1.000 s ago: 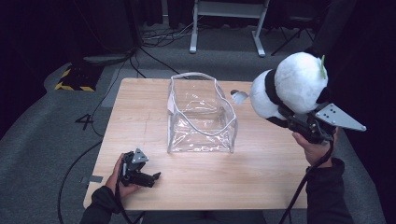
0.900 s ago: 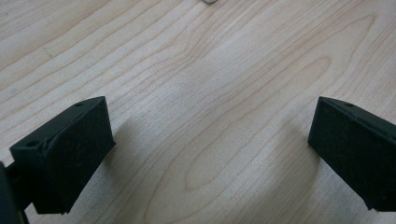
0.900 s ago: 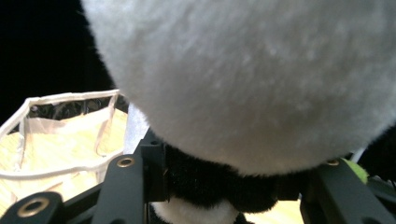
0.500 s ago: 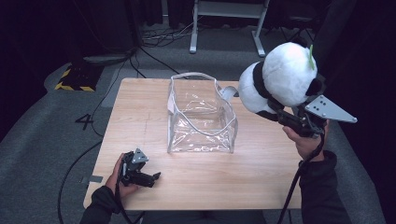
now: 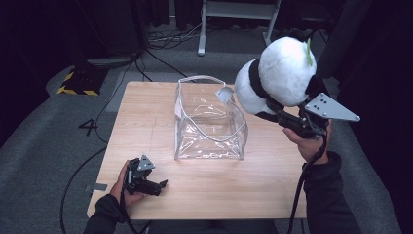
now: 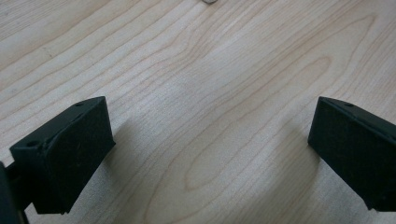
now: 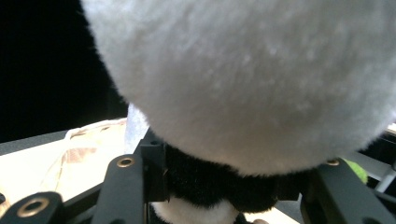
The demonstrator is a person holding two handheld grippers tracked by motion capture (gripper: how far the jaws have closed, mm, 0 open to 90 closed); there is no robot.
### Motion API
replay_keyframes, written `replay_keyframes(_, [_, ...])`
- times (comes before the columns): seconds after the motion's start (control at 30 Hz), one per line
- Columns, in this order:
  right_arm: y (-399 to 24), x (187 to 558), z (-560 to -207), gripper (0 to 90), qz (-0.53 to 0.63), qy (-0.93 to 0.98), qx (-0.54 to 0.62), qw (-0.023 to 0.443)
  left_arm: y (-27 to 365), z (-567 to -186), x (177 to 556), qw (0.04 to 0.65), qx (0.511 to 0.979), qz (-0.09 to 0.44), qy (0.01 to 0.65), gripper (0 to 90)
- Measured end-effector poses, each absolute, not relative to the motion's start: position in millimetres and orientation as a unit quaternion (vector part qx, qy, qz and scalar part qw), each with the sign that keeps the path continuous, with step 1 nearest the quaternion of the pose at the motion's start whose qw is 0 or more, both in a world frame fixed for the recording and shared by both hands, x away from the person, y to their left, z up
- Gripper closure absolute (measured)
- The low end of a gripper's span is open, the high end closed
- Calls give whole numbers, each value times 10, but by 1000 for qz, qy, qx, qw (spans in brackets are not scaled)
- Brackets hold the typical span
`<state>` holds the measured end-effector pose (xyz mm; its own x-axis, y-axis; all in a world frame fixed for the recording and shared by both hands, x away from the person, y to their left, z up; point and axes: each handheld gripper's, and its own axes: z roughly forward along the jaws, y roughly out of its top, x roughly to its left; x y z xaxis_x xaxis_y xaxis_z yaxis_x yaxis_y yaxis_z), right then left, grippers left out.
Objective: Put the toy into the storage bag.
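Observation:
A white and black plush panda [image 5: 277,78] hangs in the air above the right side of the table, held up by my right gripper [image 5: 285,118], which is shut on its black part. In the right gripper view the white fur [image 7: 252,79] looms over the jaws and the black fur [image 7: 219,184] sits between them. A clear plastic bag [image 5: 209,122] stands open in the middle of the wooden table [image 5: 146,107], just left of the plush. My left gripper [image 5: 158,186] rests near the front left edge, open, with bare wood [image 6: 210,130] between its jaws.
Cables [image 5: 117,87] run over the grey floor left of the table. A white metal stand [image 5: 234,19] is behind the table, and a yellow-black striped block [image 5: 75,80] lies on the floor at the back left.
My right gripper has carried the plush left and a little up, closer to the bag's right rim. The left gripper has stayed put.

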<state>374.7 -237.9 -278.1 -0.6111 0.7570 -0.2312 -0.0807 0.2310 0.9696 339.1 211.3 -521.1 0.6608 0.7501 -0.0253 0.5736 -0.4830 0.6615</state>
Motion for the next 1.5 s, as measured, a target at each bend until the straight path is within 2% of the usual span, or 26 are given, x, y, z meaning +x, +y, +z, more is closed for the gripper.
replay_keyframes(1.5, [-1565, 3991, -2943, 512, 555, 740, 205, 320, 2112, -5212, 3390, 328, 850, 134, 389, 1])
